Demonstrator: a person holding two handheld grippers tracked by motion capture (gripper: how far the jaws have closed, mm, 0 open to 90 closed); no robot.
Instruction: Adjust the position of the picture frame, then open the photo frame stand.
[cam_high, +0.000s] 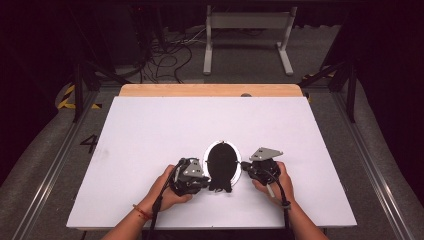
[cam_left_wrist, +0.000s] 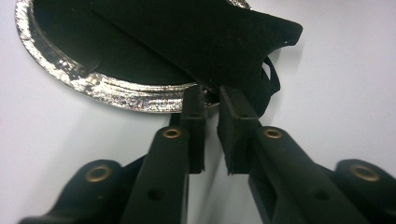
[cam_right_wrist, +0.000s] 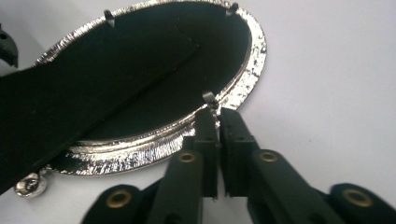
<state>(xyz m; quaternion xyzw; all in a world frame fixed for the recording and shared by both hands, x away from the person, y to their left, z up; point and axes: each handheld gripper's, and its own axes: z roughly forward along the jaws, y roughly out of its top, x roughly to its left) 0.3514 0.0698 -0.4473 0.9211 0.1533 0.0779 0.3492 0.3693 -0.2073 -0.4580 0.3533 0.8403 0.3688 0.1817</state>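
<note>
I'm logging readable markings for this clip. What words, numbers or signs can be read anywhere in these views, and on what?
"4": dark digit on the grey floor left of the white table.
Yellow-and-black hazard stripes on the floor: a sign, no text.
Oval silver frame with its black backing and both tongs: no lettering visible.

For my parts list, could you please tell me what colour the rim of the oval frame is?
Shiny silver, with a textured finish, on the oval frame; right gripper view shows it best.

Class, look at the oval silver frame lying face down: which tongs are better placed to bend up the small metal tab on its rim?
Right. The right tongs already sit at a tab on the frame; the left tongs sit at the black stand.
</note>
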